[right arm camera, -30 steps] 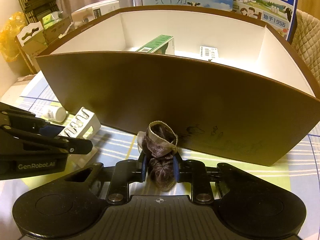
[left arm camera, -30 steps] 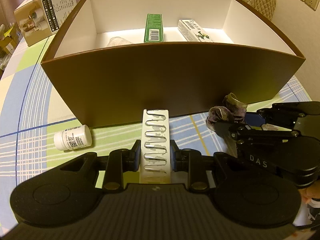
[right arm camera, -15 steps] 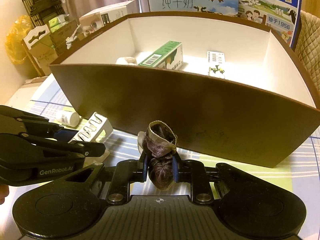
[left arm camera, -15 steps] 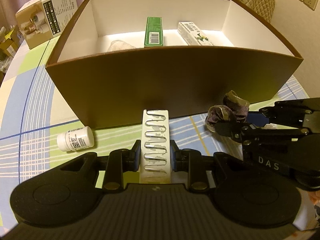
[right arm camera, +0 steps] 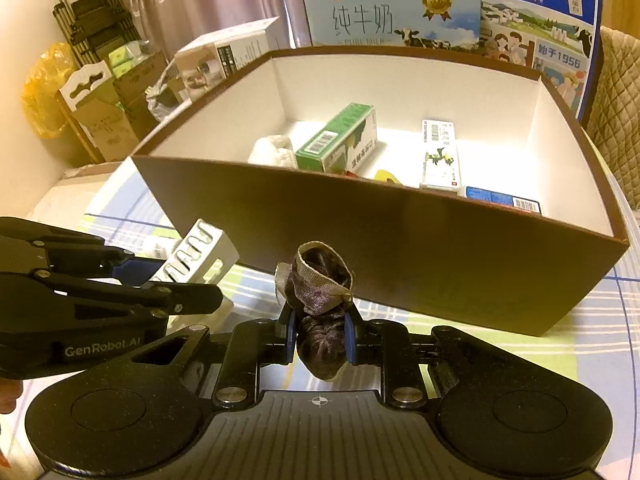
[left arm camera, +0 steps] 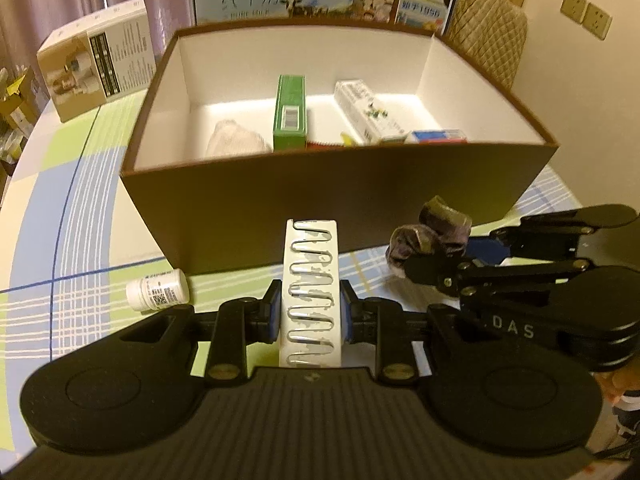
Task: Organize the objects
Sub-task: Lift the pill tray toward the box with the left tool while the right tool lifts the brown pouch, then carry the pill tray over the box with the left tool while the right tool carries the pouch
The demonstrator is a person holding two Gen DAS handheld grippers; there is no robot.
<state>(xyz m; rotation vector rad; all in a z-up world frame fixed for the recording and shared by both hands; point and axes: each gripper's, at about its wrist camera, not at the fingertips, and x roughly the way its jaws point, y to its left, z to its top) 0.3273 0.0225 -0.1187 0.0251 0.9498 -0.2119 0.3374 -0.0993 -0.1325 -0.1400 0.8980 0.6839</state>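
My left gripper point(left arm camera: 311, 307) is shut on a white box of paper clips point(left arm camera: 311, 280), held above the tablecloth in front of the brown storage box point(left arm camera: 320, 204). That white box point(right arm camera: 200, 250) also shows at the left of the right wrist view. My right gripper point(right arm camera: 320, 336) is shut on a bunched dark purple sock point(right arm camera: 320, 308), also raised before the storage box's near wall point(right arm camera: 400, 248). The sock point(left arm camera: 428, 236) appears right of the paper clips in the left wrist view. Inside the storage box lie a green carton point(left arm camera: 291, 112), a white carton point(left arm camera: 366, 114), a white cloth point(left arm camera: 236, 142) and a blue packet point(left arm camera: 438, 136).
A small white pill bottle point(left arm camera: 157, 290) lies on the checked tablecloth left of my left gripper. A printed carton point(left arm camera: 98, 64) stands at the far left. Milk cartons point(right arm camera: 390, 14) stand behind the storage box. A padded chair point(left arm camera: 486, 36) is at the back right.
Both grippers have risen with their loads, so more of the storage box's inside shows, including the blue packet. Both holds are unchanged.
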